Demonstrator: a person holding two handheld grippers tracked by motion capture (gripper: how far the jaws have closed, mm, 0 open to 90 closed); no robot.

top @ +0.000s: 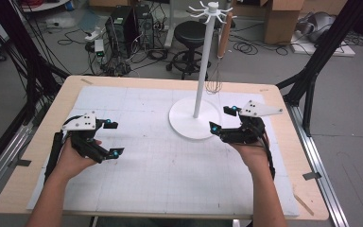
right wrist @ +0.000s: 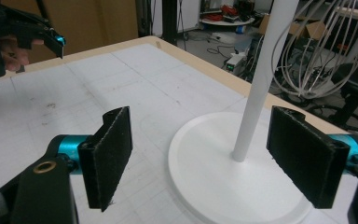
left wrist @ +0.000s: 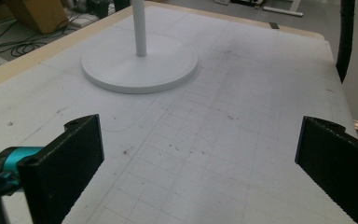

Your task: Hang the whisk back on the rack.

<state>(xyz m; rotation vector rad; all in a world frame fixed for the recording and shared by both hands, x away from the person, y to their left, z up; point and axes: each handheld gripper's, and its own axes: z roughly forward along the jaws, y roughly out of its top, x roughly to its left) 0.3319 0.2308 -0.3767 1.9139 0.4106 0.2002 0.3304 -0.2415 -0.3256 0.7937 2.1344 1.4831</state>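
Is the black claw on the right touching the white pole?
Apart. In the right gripper view, the right gripper stands open and the white pole rises beyond its jaws, with bare round base between them. The high view shows a gap too.

Stand pole (left wrist: 140, 28) cut off by top edge in left gripper view, hooks out of frame; same for pole top in right gripper view. Whisk (right wrist: 317, 46) cropped at top and right edge there, handle unseen. In high view whisk wires (top: 212, 85) too thin and small to make out vs floor. Forearms cut at bottom edge. Floor clutter behind table too small to ID.
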